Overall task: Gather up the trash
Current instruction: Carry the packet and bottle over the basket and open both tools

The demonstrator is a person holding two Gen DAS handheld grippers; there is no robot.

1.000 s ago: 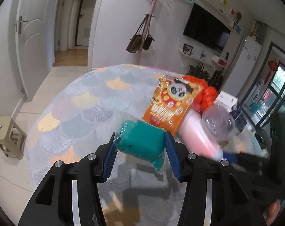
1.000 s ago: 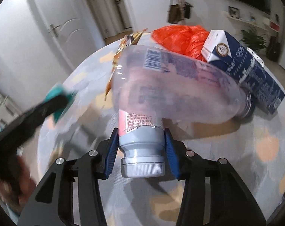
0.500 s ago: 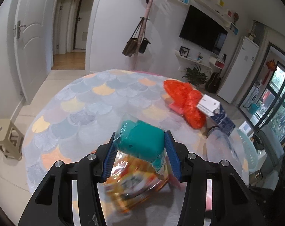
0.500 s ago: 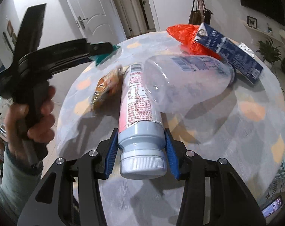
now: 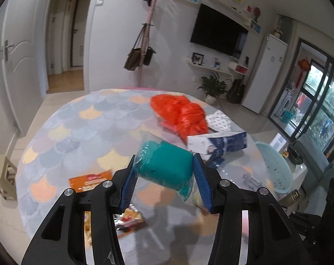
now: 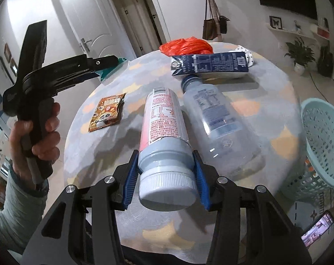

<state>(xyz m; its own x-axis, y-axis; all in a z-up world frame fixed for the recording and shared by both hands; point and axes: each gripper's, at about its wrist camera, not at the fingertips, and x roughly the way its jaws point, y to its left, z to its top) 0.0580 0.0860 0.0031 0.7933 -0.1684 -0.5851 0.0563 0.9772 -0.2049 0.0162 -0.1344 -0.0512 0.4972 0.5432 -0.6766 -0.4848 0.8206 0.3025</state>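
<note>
The left claw (image 5: 164,182) is squeezed tight on a green bag (image 5: 164,167), a soft teal lump inside clear plastic. The bag is up in the air over the table (image 5: 83,132). From the other side you can see the left hand (image 6: 37,137) holding that claw up high, with a bit of the bag poking out at its tip.

The right claw (image 6: 166,182) is closed around the gray cap end of a pink bottle (image 6: 164,132). The bottle points away from the claw, over the table. It may be resting on the cloth or lifted a little; the picture is not clear enough to tell.

Just beside the pink bottle lies a big clear bottle (image 6: 215,119) on its side, its blue cap pointing at a dark blue carton (image 6: 211,65). Behind the carton is a crumpled red bag (image 6: 186,46). An orange snack packet (image 6: 107,114) lies flat on the table, to the left of the pink bottle.

A pale blue basket (image 6: 321,141) stands off the right edge of the table. A phone (image 6: 317,229) shows low down in the right corner.
</note>
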